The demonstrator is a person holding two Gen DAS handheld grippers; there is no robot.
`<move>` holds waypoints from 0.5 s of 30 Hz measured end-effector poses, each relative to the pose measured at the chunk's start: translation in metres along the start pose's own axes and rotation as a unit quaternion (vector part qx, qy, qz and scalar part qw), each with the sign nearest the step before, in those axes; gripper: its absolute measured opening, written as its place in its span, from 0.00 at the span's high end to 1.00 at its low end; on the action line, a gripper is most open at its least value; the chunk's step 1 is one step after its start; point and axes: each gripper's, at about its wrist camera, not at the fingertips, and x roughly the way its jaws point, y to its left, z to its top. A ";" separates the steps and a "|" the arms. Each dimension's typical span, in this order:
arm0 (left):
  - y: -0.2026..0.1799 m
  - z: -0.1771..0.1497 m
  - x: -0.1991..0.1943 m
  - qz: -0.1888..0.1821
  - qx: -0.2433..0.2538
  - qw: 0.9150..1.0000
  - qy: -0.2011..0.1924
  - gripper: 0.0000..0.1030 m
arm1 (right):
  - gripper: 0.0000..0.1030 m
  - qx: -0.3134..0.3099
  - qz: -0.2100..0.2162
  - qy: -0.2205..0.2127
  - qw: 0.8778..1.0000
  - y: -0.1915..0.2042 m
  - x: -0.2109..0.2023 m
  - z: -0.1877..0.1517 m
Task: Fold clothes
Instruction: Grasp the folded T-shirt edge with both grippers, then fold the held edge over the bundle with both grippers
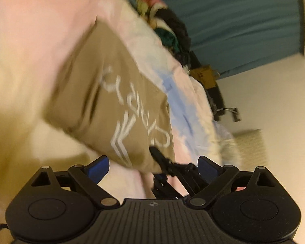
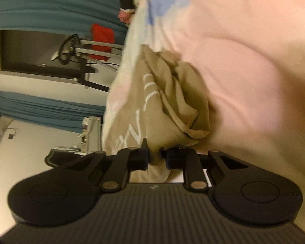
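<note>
Tan shirt [image 2: 172, 101], one, pinched by right gripper [image 2: 156, 158]; left gripper [image 1: 152, 162] spread empty.

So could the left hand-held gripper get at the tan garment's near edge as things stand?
Probably yes. The left hand-held gripper is open, and the tan garment lies just ahead on the pink bedding. Only the right hand-held gripper, clamped on that garment, crowds the gap.

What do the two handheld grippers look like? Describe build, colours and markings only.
Both match. The left gripper and right gripper each have a black ribbed body, two round black discs at the sides, black linkage arms with silver pivot pins, and blue pads on the fingers. A small round emblem marks each body.
</note>
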 end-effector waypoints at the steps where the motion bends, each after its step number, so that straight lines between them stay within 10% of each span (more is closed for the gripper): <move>1: 0.005 0.001 0.004 -0.006 -0.012 1.000 0.006 0.08 | 0.83 -0.001 0.007 -0.002 1.000 0.002 -0.002 0.000; 15: 0.058 0.020 0.014 -0.016 -0.126 0.990 -0.061 0.34 | 0.84 -0.023 0.054 -0.027 0.998 0.020 -0.040 0.002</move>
